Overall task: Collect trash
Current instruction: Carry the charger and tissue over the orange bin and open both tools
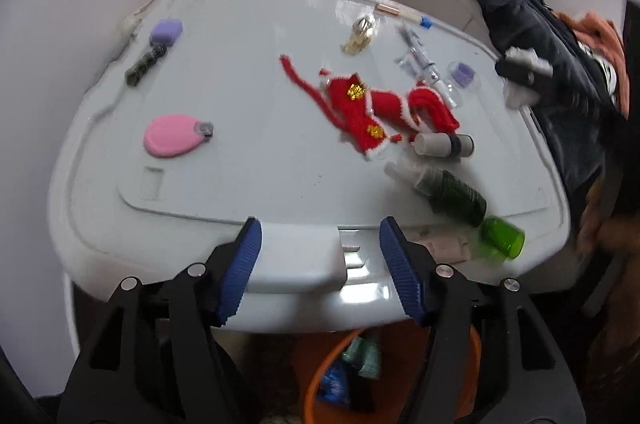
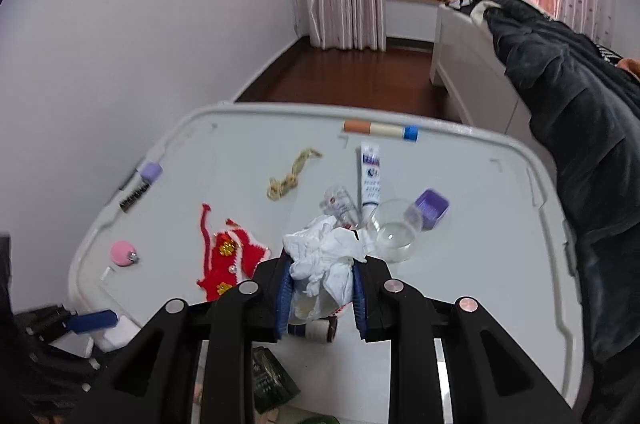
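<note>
We see a white table strewn with small things, and we read it from the left edge across. Near the left rim lie a purple block and just below it a dark brush; closer to us is a pink pad. In the middle sprawls a red knit piece with gold patches, and beyond it a gold chain. Further right a syringe lies by a purple cup, with a blue-capped tube along the far rim. Toward the near right corner we find a grey vial, a dark green bottle and a bright green cap. Our left gripper hangs over the near edge with its jaws wide apart and nothing between them; below it, under the table, an orange bin holds some scraps. Our right gripper has its jaws drawn in narrow, pinching a crumpled white tissue, which bulges up out of the blue pads above the table. Just past the tissue stand a clear lid and a white ointment tube. A dark coat drapes down on the far right.
</note>
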